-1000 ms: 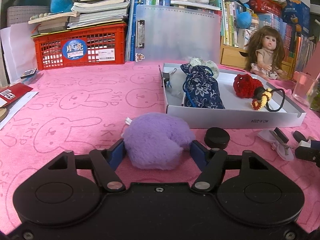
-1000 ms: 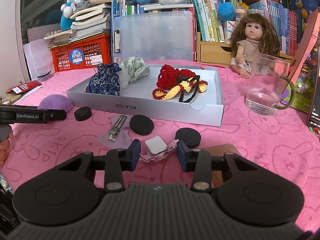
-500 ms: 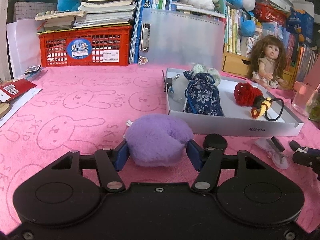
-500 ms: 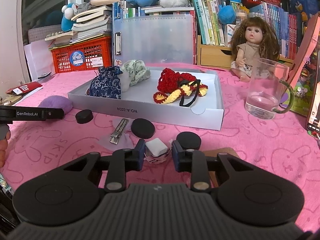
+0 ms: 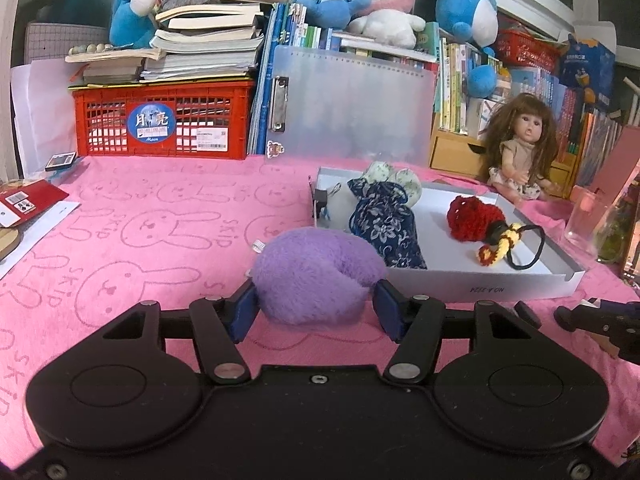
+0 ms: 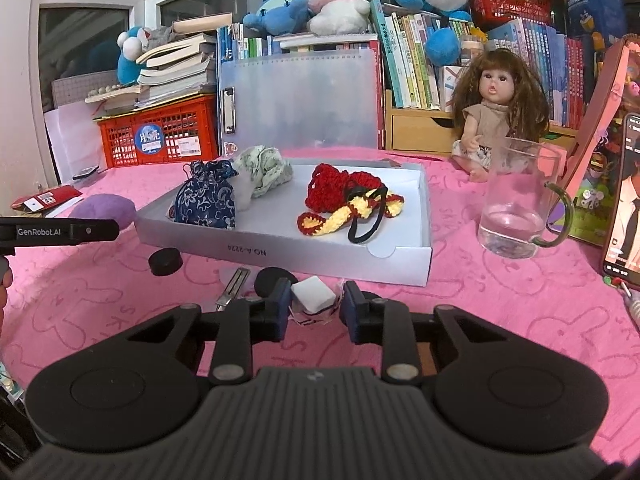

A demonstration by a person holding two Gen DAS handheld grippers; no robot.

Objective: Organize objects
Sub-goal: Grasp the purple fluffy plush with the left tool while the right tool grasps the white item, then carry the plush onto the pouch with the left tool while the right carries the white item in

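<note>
My left gripper (image 5: 314,307) is shut on a fluffy purple pouch (image 5: 316,274) and holds it above the pink cloth, just left of the white box (image 5: 480,290). The pouch also shows in the right wrist view (image 6: 102,210). My right gripper (image 6: 314,307) is shut on a small white square packet (image 6: 313,299), lifted a little, in front of the white box (image 6: 304,252). The box holds a blue floral pouch (image 6: 208,200), a pale green pouch (image 6: 266,170) and a red and yellow crochet piece (image 6: 348,200).
Black round discs (image 6: 165,261) and a metal hair clip (image 6: 232,289) lie on the cloth before the box. A glass mug (image 6: 516,216), a phone (image 6: 624,204) and a doll (image 6: 492,112) stand right. A red crate (image 5: 160,124), binder and books line the back.
Both grippers closed on their objects and rose: the left lifted the purple pouch toward the box, and the right squeezed the white packet and raised it off the cloth.
</note>
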